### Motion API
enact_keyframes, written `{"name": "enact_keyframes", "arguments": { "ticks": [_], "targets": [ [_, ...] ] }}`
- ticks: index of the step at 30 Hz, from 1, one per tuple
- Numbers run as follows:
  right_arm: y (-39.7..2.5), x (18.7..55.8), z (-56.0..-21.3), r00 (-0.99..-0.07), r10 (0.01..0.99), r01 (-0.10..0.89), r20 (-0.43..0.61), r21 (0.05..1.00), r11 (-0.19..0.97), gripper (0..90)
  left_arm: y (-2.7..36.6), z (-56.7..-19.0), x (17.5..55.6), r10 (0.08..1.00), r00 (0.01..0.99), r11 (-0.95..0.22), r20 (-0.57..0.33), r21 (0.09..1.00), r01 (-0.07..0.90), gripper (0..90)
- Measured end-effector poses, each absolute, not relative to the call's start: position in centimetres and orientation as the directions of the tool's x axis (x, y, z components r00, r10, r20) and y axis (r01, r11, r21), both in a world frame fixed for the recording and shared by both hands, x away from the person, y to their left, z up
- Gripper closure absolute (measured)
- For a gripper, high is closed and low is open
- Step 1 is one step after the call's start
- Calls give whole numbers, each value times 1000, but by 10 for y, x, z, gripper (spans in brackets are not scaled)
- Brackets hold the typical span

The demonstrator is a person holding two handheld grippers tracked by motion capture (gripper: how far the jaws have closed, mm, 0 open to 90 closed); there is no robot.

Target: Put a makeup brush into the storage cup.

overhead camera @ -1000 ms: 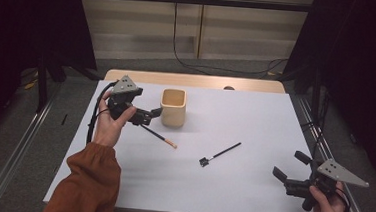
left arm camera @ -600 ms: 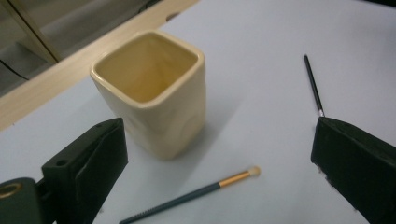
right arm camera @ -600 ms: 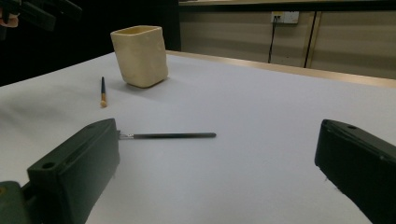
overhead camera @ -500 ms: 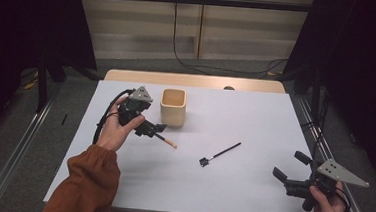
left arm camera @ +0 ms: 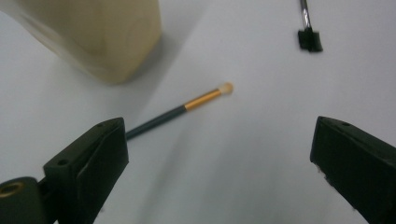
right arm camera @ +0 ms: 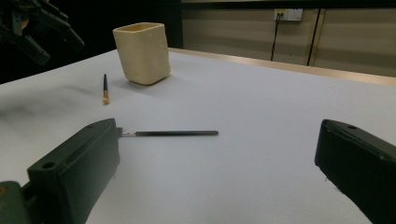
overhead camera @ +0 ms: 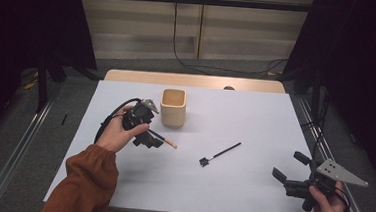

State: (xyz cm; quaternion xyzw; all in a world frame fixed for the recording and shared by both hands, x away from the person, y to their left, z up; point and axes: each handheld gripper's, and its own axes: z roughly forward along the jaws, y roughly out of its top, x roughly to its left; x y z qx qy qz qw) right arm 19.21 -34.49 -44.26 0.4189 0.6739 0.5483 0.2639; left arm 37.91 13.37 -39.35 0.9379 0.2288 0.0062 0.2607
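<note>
A thin brush with a dark handle and gold ferrule [overhead camera: 166,140] lies on the white table just in front of a cream square cup [overhead camera: 173,106]. My left gripper [overhead camera: 151,142] hangs low over the brush's handle end, tilted down. In the left gripper view it [left arm camera: 219,128] is open, and the gold-ferrule brush [left arm camera: 187,105] lies on the table between and ahead of the jaws, beside the cup [left arm camera: 93,32]. A black brush [overhead camera: 220,154] lies mid-table. My right gripper [overhead camera: 289,165] rests open at the near right, and in its own view [right arm camera: 219,140] faces the black brush [right arm camera: 170,133].
The white table top [overhead camera: 255,115] has a wooden far edge [overhead camera: 193,80]. A metal rail [overhead camera: 323,145] runs along the right side. In the right gripper view the cup [right arm camera: 142,52], the gold-ferrule brush [right arm camera: 105,88] and the left gripper [right arm camera: 37,28] stand at the far left.
My left gripper has come down and nearer, from beside the cup to just over the gold-ferrule brush's handle. The right gripper and both brushes have stayed put.
</note>
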Motion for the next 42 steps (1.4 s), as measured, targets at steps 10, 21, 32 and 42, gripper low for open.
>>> {"name": "enact_keyframes", "arguments": {
  "ticks": [10,21,32,42],
  "targets": [
    [-345,192,-443,-510,854,275,101,960,50,0,134,-405,381,417,898,-801,-143,409,437,46],
    [-345,192,-443,-512,853,276,96,960,58,0,135,-418,385,388,901,-853,-192,295,430,45],
    [-345,192,-443,-512,854,276,95,959,59,0,141,-421,392,282,950,-879,-136,361,313,57],
    [-345,192,-443,-507,857,274,92,960,59,0,139,-419,400,203,974,-903,-97,365,224,51]
  ]
}}
